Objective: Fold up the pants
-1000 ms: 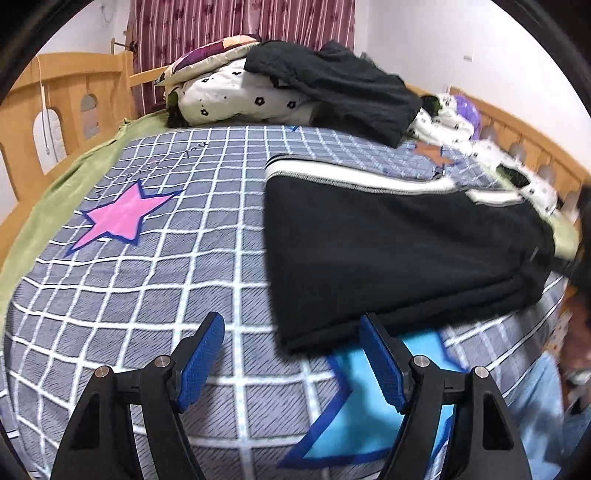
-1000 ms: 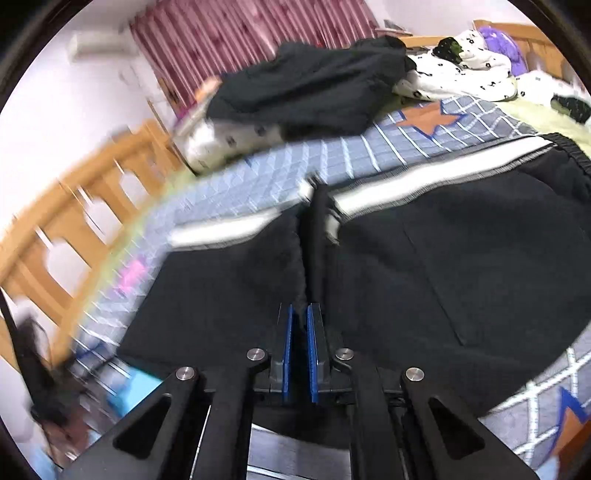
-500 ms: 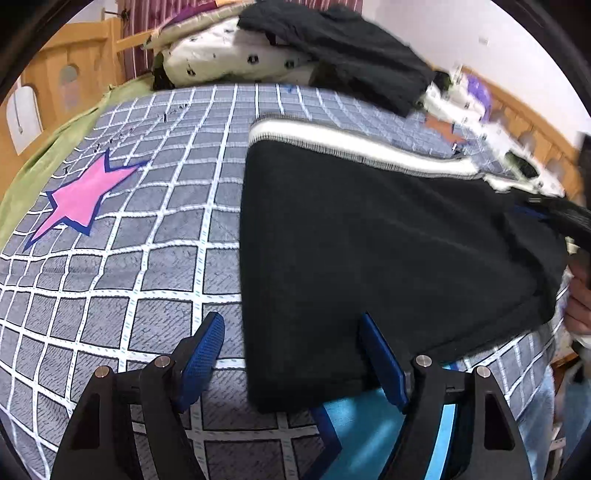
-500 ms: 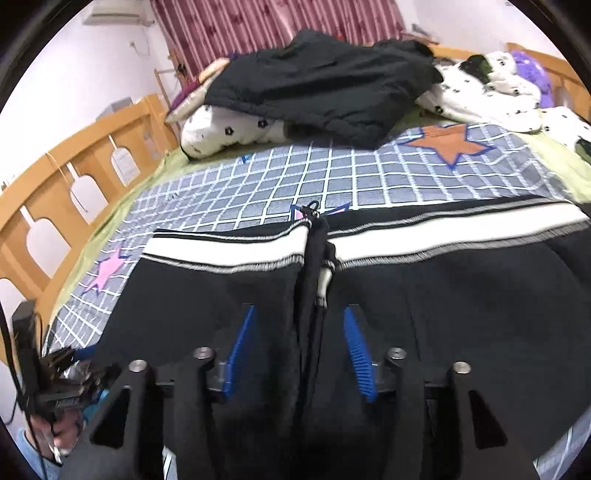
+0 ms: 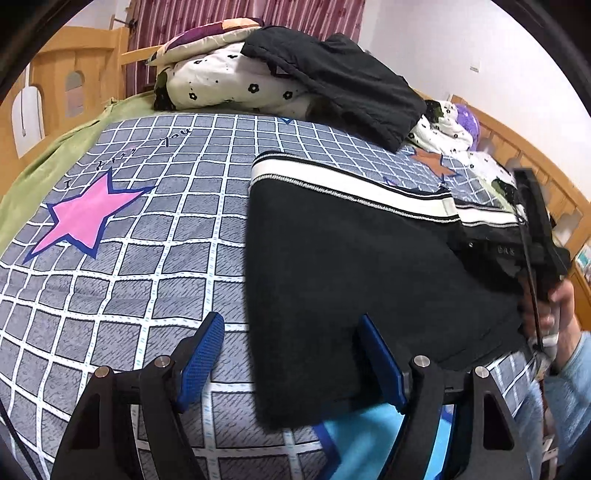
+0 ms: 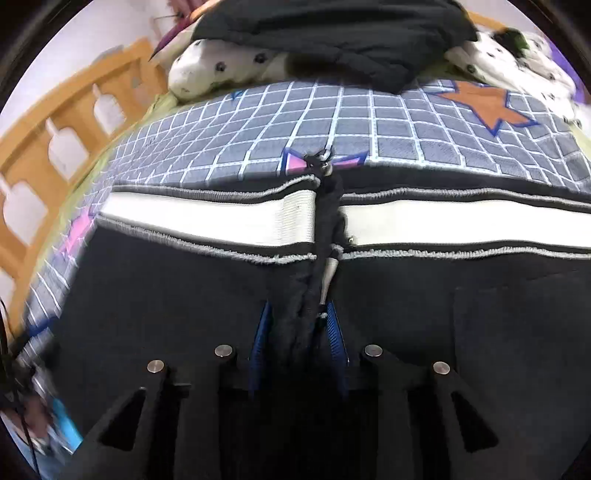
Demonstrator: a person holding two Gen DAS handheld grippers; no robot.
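Black pants (image 5: 369, 266) with a white striped waistband lie flat on a grey checked bedspread (image 5: 155, 236), filling the right half of the left wrist view. The left gripper (image 5: 291, 354) sits at 6 o'clock with its blue-padded fingers spread wide; the near corner of the pants lies between them, its left edge running up toward 12 o'clock, and the right finger rests over the dark cloth. A pink star (image 5: 83, 218) marks the bedspread at 9 o'clock.

In the right wrist view the pants (image 6: 166, 295) spread across the whole lower frame. The right gripper (image 6: 297, 332) at 6 o'clock has its fingers close together around a bunched ridge of black fabric at the centre seam (whether the pads press it firmly is hard to tell). The waistband (image 6: 207, 218) runs from 9 to 3 o'clock just beyond the fingertips. A black garment (image 6: 332, 33) lies on pillows at 12 o'clock.
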